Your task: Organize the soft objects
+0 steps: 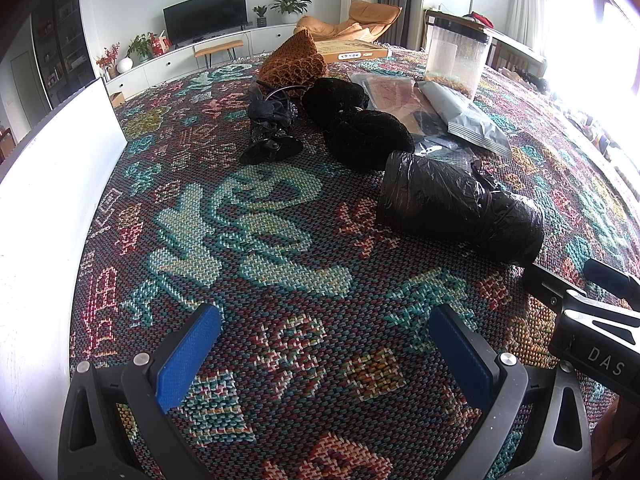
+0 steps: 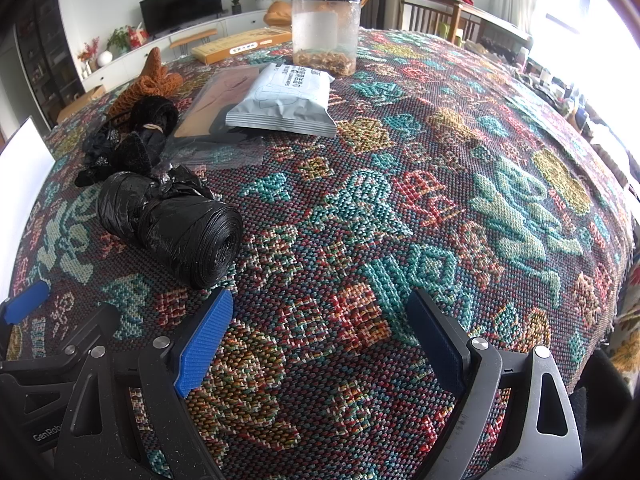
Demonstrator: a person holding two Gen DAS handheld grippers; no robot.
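Note:
A roll of black plastic bags [image 1: 460, 208] [image 2: 176, 224] lies on the patterned woven cloth [image 1: 280, 280] [image 2: 440, 200]. Behind it sit two fuzzy black bundles [image 1: 360, 128] [image 2: 148, 128], a black hair accessory [image 1: 270, 128] [image 2: 98, 148] and a brown knitted piece [image 1: 294, 60] [image 2: 152, 76]. My left gripper [image 1: 324, 344] stands open over bare cloth, well short of the roll. My right gripper [image 2: 320, 336] is open too, with the roll just ahead of its left fingertip. Nothing is between either pair of blue pads.
A grey foil pouch [image 1: 464, 116] [image 2: 284, 100] lies on a clear flat packet [image 2: 220, 112]. A clear jar with a black lid [image 1: 456, 56] [image 2: 326, 28] and a yellow flat box [image 2: 240, 46] stand farther back. A white upright board [image 1: 52, 200] borders the left.

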